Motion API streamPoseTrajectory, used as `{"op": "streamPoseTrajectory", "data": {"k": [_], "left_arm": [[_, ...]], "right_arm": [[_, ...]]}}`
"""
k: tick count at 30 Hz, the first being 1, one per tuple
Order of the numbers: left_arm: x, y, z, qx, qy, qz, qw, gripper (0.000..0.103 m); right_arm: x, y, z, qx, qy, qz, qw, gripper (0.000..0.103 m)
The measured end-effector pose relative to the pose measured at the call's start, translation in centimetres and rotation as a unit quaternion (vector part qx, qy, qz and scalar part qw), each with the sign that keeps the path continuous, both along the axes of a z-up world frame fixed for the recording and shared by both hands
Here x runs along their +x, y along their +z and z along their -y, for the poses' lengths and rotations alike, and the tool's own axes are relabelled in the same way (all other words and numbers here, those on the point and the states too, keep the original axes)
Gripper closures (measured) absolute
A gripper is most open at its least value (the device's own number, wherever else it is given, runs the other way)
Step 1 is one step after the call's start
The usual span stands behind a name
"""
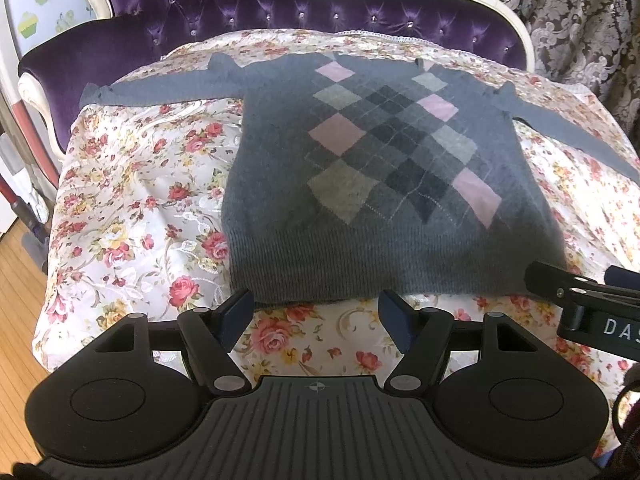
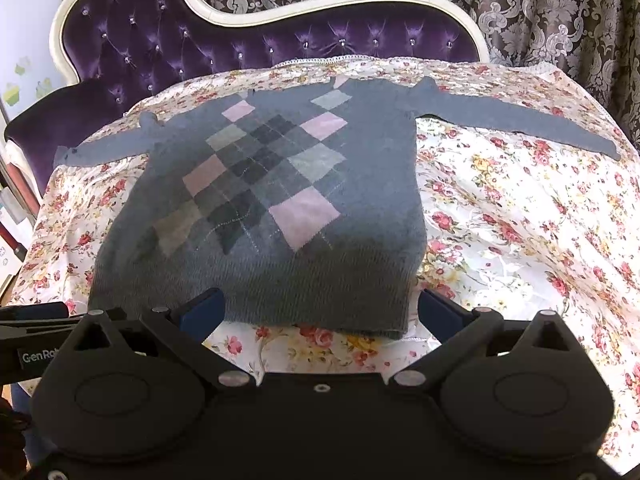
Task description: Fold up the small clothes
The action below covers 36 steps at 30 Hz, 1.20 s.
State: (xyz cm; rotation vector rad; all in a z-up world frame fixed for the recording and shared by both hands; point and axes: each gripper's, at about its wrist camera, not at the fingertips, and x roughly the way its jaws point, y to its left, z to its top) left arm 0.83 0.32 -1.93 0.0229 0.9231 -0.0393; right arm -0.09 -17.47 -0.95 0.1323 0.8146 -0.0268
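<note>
My left gripper (image 1: 316, 314) is spread wide with nothing between its dark blue pads (image 1: 236, 318). It hovers just short of the sweater's hem, over the floral sheet (image 1: 132, 184); I cannot tell whether the pad tips brush the knit. The sweater (image 1: 360, 160) lies flat and face up straight ahead of these fingers, its thick ribbed hem nearest me, both sleeves stretched out to the sides. It is a soft, fuzzy grey knit with a diamond pattern of pink, pale green-grey and charcoal patches crossed by thin stitched lines. The sheet under it is thin, slightly wrinkled white cloth printed with red and yellow roses. Beyond the collar rises a purple velvet sofa back (image 1: 248, 4), button-tufted, with a curved cream frame, and past that a grey patterned curtain (image 1: 580, 8).

To the right of my left fingers, the tip of my right gripper (image 2: 320, 312) enters by the hem's right corner. It too is open wide and holds nothing. Its left pad (image 2: 202, 314) sits at the hem's edge, its right pad (image 2: 440, 312) just outside the hem's right corner, so the corner lies between them. Right of those fingers there is only bare rose-printed sheet and the far sleeve (image 2: 520, 124).
</note>
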Motion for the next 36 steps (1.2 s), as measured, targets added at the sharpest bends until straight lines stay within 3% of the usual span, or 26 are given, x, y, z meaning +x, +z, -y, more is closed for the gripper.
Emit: {"op": "streamPoseTrajectory", "data": {"k": [27,32,36], "left_arm": [[1.7,-0.5,-0.1,-0.001,-0.007,-0.013,0.9999,0.036],[3.4,-0.2,-0.4,-0.012,-0.014,-0.01,0.9998,0.036],[6.0,0.6,-0.8,-0.025,-0.018,-0.004,0.9995,0.036]], "right_arm": [[1.6,-0.6,0.0,-0.016,0.0,-0.03,0.999,0.001],[2.5,-0.4,1.3,0.036,0.015,-0.032,0.999,0.001],[3.7,0.1,4.0,0.115,0.014,-0.035,0.993,0.001]]}}
